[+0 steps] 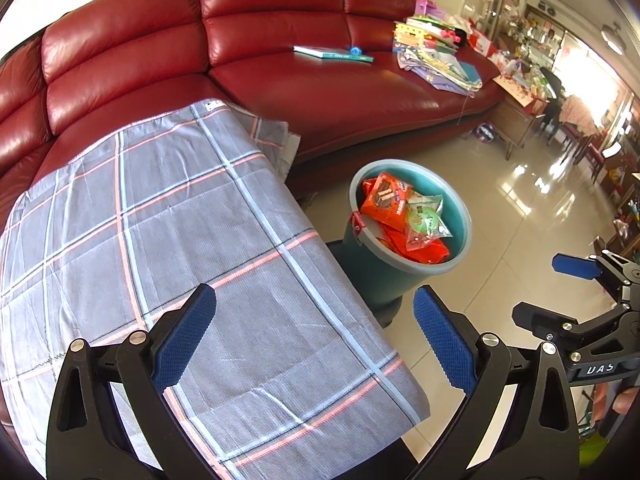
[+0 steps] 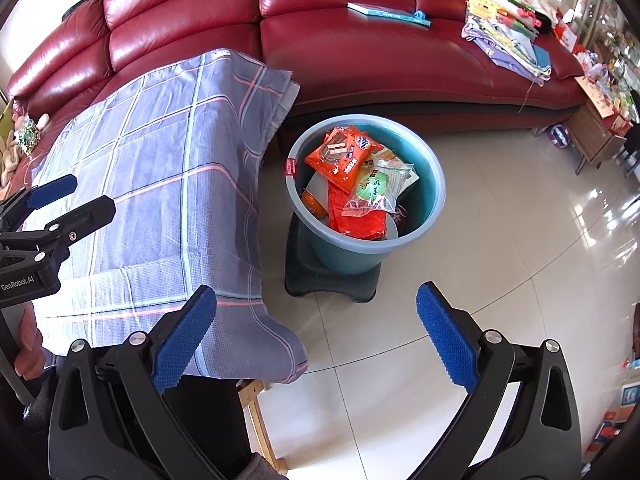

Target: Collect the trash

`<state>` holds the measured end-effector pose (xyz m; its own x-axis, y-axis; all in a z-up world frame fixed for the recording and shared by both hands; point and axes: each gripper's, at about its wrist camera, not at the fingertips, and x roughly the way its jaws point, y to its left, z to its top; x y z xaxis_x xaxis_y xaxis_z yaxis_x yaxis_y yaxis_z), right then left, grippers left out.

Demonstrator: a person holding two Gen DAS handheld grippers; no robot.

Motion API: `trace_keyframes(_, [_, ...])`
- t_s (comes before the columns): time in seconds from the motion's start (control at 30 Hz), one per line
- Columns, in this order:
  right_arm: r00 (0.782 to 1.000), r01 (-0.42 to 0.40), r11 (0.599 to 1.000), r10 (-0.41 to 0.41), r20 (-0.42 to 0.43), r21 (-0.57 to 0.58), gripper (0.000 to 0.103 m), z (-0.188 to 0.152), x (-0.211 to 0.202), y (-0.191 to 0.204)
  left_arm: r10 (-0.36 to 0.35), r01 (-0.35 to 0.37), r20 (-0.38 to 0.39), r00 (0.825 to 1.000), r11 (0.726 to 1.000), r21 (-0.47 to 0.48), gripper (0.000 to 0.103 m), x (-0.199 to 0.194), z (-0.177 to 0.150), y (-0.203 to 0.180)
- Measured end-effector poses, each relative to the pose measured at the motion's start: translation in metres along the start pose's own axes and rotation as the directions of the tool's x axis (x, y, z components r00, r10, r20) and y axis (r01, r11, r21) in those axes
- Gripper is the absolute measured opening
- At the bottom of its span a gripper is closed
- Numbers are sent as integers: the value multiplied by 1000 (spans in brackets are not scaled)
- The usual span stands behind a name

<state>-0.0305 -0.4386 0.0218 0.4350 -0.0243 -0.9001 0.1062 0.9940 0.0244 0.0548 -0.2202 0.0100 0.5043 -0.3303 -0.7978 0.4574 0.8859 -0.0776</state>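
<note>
My left gripper point(image 1: 314, 336) and right gripper point(image 2: 316, 334) both gape empty; wrappers point(image 2: 352, 176) already sit in the bin point(image 2: 434, 188). Cloth-covered table point(image 1: 160, 220) shows 0 trash; collecting looks finished, next I'd scan for leftovers.

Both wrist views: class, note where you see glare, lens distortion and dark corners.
Left wrist view: window glare on the floor tiles and shine on the red sofa; the checked cloth bows outward. Right wrist view: the sofa's front edge curves, glare streaks the tiles at right, and black vignette fills the corners.
</note>
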Motion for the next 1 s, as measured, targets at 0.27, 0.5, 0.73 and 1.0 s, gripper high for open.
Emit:
trace_keyframes(0.27, [1000,9,1000,-9,-6,-3,96,3,4,-1,32,-32,6,999,999,3,99,1,1,0])
trace_keyframes(0.5, [1000,23,1000,-23,-6,-10,96,6,5,0,47,-47,7,999,999,12,99,1,2,-1])
trace_keyframes(0.73, [999,47,999,-47,-1,-24,96,8,6,1,52,-52,3,999,999,10,99,1,1,-1])
trace_keyframes(1.0, [998,68,997,-68,4,-29,96,10,8,3,53,-53,-12,999,999,10,99,5,-1,1])
